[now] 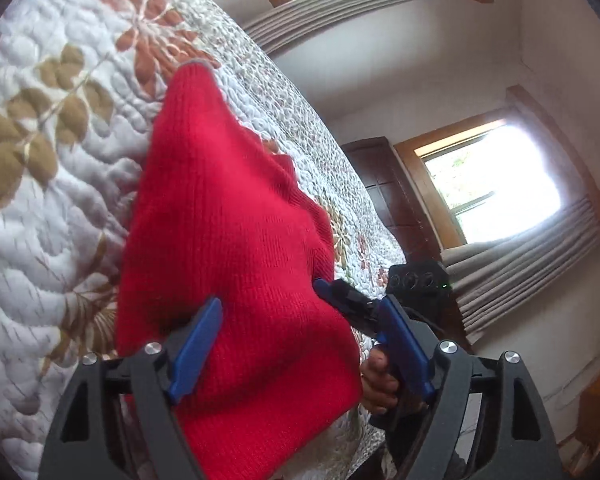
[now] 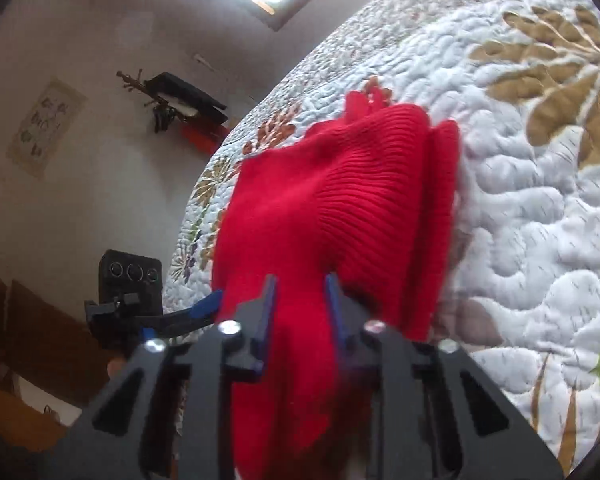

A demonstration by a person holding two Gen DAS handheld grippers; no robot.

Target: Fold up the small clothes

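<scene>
Two hand-held grippers (image 1: 300, 344) (image 2: 300, 304), one red knit garment (image 1: 228, 216)

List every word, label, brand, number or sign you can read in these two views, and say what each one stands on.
No text can be read in either view.
Wall poster: it carries small dark marks, too blurred to read.
Red knit garment: no label or tag shows.
Quilted bedspread: leaf and flower pattern only, no words.
</scene>
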